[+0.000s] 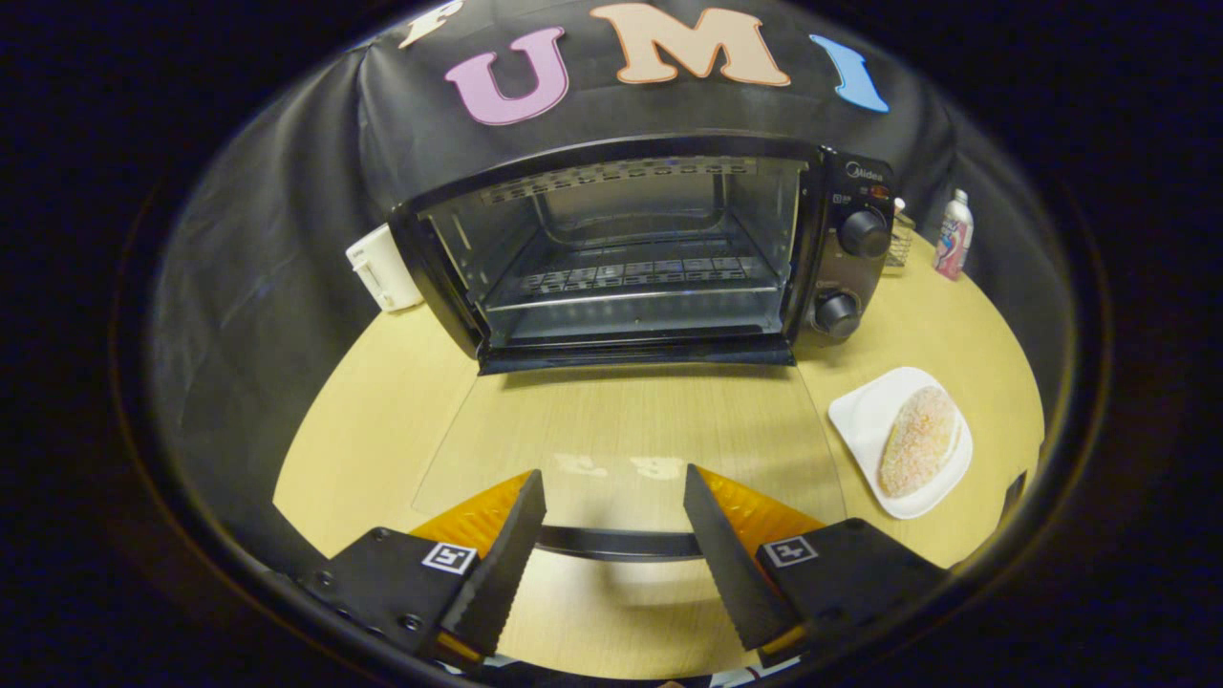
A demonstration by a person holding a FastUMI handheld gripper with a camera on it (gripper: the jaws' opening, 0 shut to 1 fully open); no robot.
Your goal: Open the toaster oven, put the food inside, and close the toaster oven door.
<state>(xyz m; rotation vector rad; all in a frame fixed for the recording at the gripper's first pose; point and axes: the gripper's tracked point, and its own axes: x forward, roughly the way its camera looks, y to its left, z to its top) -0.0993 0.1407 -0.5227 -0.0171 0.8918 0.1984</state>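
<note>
The toaster oven [631, 253] is sitting at the far edge of the tabletop [382, 420], against the booth's wall, and its glass door [631, 430] is lying folded all the way down, flat over the wood and reaching toward the gripper [613, 535]. The door's dark handle bar [616, 545] is running crosswise between the two fingers, near their tips. The jaws are standing spread apart, with a gap on each side of the bar, so they are gripping nothing; whether either finger is touching the bar from above I cannot tell.

By the look of it, the first step is finished: the chamber is standing open, with its wire rack [631, 277] bare and ready.

The food, a crumb-coated oval patty [919, 440], is resting on a white square plate [865, 416] near the right edge of the tabletop, beside the lowered door and well apart from the fingers. It is looking untouched.

So two steps are remaining, as I judge it: carrying the patty onto the rack, then swinging the door up until it shuts. The gripper is sitting at the handle, not at the plate, so the next move is probably calling for a swing to the right.

A white appliance [382, 268] is standing left of the oven, and a small bottle [954, 234] is standing at the far right corner.
</note>
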